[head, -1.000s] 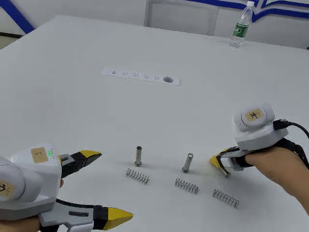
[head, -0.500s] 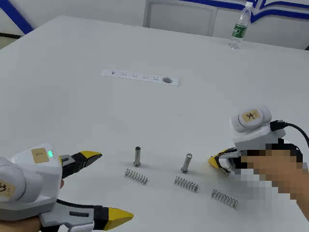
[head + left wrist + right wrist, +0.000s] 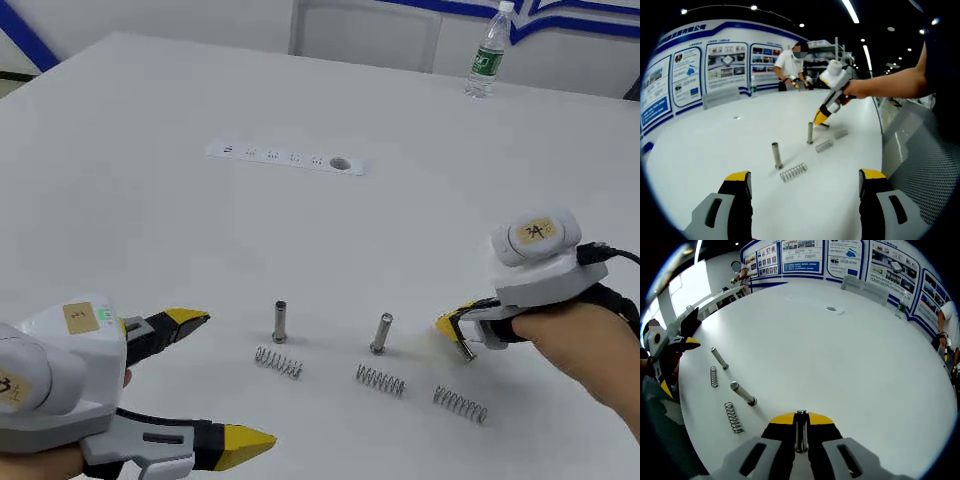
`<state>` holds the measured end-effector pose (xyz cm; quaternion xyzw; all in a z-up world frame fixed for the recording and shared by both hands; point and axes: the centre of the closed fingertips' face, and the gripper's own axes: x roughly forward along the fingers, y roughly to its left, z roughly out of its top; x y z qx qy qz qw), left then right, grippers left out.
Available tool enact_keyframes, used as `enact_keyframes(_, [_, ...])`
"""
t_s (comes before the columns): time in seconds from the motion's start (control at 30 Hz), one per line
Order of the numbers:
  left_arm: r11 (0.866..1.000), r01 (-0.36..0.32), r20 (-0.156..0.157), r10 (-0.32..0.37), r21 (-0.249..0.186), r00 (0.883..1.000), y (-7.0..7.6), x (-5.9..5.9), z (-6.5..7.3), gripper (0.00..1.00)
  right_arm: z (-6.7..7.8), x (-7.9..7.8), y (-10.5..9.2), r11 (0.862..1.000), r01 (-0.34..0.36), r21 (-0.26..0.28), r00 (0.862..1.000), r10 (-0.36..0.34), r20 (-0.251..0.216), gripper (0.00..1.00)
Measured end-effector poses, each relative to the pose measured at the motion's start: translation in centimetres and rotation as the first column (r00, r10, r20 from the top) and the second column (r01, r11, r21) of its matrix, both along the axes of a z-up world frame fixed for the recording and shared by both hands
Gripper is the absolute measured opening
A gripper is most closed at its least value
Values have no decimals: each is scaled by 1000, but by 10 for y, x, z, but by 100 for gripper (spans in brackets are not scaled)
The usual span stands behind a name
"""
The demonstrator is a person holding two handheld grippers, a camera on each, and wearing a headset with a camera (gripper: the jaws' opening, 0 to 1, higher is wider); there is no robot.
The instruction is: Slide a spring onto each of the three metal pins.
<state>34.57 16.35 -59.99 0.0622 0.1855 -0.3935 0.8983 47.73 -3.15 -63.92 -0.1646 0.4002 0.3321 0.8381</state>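
The right gripper (image 3: 455,330) is seen closed on the held pin (image 3: 465,351). In the head view only the pin's lower end is exposed below the yellow tips, and whether it touches the bench (image 3: 150,200) cannot be told. In the right gripper view its shaft is seen clamped between the jaws.

The left gripper (image 3: 215,380) is held low at the near left, its jaws spread wide with nothing between them and its body cut off by the frame edge.

Two more pins are stood upright on the bench, the left pin (image 3: 280,322) and the middle pin (image 3: 381,333). Three springs are laid flat just in front of them: the left spring (image 3: 278,362), the middle spring (image 3: 381,380) and the right spring (image 3: 460,405), the last near the right gripper.

A power strip (image 3: 287,158) and a bottle (image 3: 488,50) are set far back. The bottle's label is too small to be read.
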Motion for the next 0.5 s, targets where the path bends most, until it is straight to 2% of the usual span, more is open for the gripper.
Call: enact_keyframes(0.5, [1000,5,9,-5,-2,1000,-2,-1,3,90,16,-8,0,999,17,42,999,-19,40,9])
